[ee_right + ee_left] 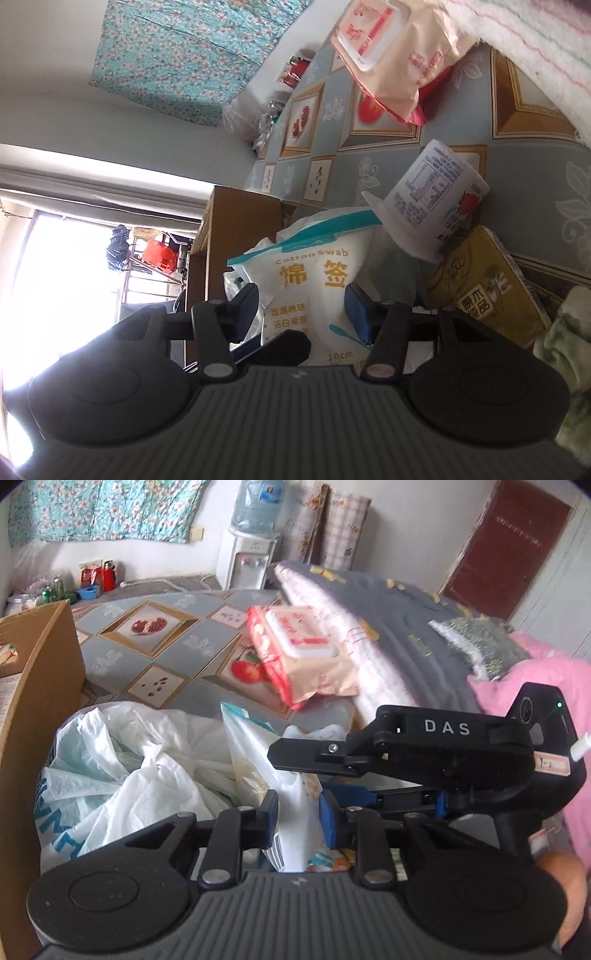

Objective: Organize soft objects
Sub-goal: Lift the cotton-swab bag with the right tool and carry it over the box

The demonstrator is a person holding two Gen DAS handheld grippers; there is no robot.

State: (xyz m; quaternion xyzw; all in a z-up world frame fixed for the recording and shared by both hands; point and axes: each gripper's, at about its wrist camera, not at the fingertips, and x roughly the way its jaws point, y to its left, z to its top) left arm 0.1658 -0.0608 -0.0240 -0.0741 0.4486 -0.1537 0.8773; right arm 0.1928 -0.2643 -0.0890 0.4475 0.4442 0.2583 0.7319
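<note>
A: Left gripper (298,816), blue pads pinching the white plastic cotton-swab bag with the teal top strip (258,753), held over crumpled white plastic bags (129,775)!

B: And the right gripper (301,308)? Its jaws stand apart either side of that same bag (314,280), pads not pressing it

A: Pink-and-cream wet-wipes pack (299,650) sits well apart on the patterned grey mat (166,657)

B: Yellow tissue packet (487,288) just beside, white printed cup (432,206) tipped above it
</note>
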